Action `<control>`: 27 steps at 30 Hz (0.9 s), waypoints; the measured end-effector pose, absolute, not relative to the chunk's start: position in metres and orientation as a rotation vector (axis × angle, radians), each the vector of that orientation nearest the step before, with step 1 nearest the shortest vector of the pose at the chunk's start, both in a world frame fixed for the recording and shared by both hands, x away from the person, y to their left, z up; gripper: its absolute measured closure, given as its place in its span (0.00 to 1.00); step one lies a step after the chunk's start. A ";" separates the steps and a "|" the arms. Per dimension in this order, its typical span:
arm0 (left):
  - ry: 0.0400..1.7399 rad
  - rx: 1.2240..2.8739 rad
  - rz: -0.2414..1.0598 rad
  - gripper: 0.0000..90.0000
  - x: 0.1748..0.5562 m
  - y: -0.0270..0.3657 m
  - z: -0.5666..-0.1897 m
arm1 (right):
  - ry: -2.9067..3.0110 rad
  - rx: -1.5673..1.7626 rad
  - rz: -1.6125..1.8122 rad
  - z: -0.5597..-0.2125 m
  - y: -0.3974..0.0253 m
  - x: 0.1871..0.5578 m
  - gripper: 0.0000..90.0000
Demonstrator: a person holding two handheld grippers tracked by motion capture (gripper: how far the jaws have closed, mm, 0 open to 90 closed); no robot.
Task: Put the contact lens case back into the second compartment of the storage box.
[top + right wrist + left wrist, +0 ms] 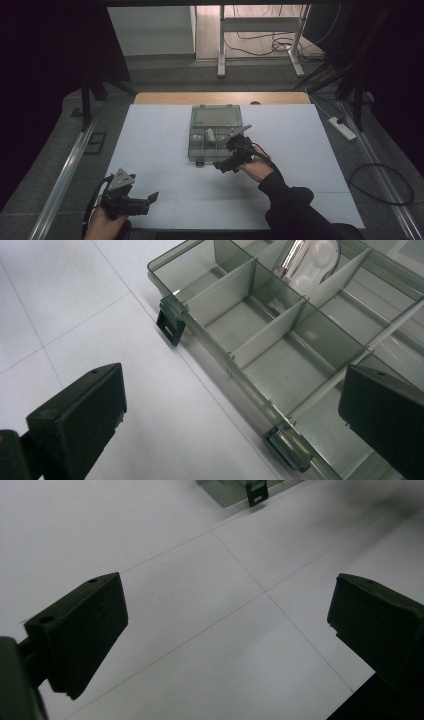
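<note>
A clear grey compartment box (215, 136) lies with its lid laid back at the table's middle. In the right gripper view its dividers (265, 337) and two front latches (171, 325) show, and a shiny metal and white item (305, 255) lies in a far compartment. My right gripper (227, 162) hovers open at the box's front right edge, nothing between its jaws. My left gripper (145, 201) stands open near the table's front left corner, over bare white surface (210, 610). A corner of the box (235, 490) shows at the top of the left gripper view.
The white table top (160, 150) has thin seam lines. A wooden edge (220, 97) runs along its far side. On the floor to the right lie a power strip (341, 127) and cables (385, 185). White desk legs (221, 45) stand beyond.
</note>
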State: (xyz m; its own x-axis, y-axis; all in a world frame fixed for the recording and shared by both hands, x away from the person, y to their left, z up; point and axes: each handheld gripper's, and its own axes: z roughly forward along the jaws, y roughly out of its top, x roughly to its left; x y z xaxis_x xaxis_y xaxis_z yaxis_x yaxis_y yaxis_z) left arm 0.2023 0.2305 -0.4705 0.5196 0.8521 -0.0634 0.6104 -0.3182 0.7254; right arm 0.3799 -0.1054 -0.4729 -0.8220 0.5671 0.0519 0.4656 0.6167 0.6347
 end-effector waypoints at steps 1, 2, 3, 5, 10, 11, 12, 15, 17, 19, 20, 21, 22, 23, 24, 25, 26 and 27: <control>1.187 2.048 0.434 0.03 0.202 0.231 -0.471 | 2.684 0.864 0.987 -0.473 -0.105 0.380 0.00; 1.186 2.049 0.434 0.03 0.202 0.231 -0.470 | 2.684 0.861 0.988 -0.473 -0.106 0.379 0.00; 1.186 2.048 0.435 0.03 0.202 0.231 -0.470 | 2.687 0.860 0.986 -0.472 -0.106 0.379 0.00; 1.186 2.048 0.434 0.03 0.202 0.231 -0.470 | 2.689 0.850 0.984 -0.471 -0.109 0.376 0.00; 1.185 2.047 0.434 0.03 0.202 0.231 -0.470 | 2.687 0.846 0.985 -0.470 -0.113 0.372 0.00; 1.185 2.047 0.434 0.03 0.202 0.231 -0.470 | 2.688 0.846 0.987 -0.470 -0.115 0.372 0.00; 1.185 2.048 0.434 0.03 0.202 0.231 -0.470 | 2.687 0.845 0.991 -0.469 -0.116 0.371 0.00; 1.184 2.048 0.434 0.03 0.202 0.231 -0.470 | 2.686 0.848 1.002 -0.467 -0.121 0.368 0.00; 1.184 2.047 0.434 0.03 0.202 0.231 -0.470 | 2.684 0.851 1.007 -0.465 -0.124 0.367 0.00; 1.185 2.047 0.433 0.03 0.202 0.231 -0.470 | 2.680 0.849 1.016 -0.464 -0.127 0.365 0.00; 1.184 2.047 0.433 0.03 0.202 0.231 -0.470 | 2.680 0.851 1.014 -0.463 -0.128 0.365 0.00; 1.184 2.046 0.433 0.03 0.202 0.231 -0.470 | 2.679 0.853 1.015 -0.463 -0.129 0.364 0.00; 1.184 2.046 0.433 0.03 0.202 0.231 -0.470 | 2.680 0.855 1.017 -0.462 -0.131 0.363 0.00; 1.184 2.045 0.433 0.03 0.202 0.231 -0.470 | 2.679 0.857 1.021 -0.462 -0.133 0.362 0.00; 1.184 2.045 0.433 0.03 0.202 0.231 -0.470 | 2.678 0.860 1.023 -0.462 -0.134 0.361 0.00; 1.184 2.045 0.433 0.03 0.202 0.231 -0.470 | 2.678 0.860 1.023 -0.462 -0.134 0.361 0.00; 1.185 2.044 0.432 0.03 0.202 0.231 -0.470 | 2.676 0.861 1.022 -0.461 -0.139 0.359 0.00; 1.185 2.044 0.432 0.03 0.202 0.231 -0.470 | 2.676 0.861 1.022 -0.461 -0.139 0.359 0.00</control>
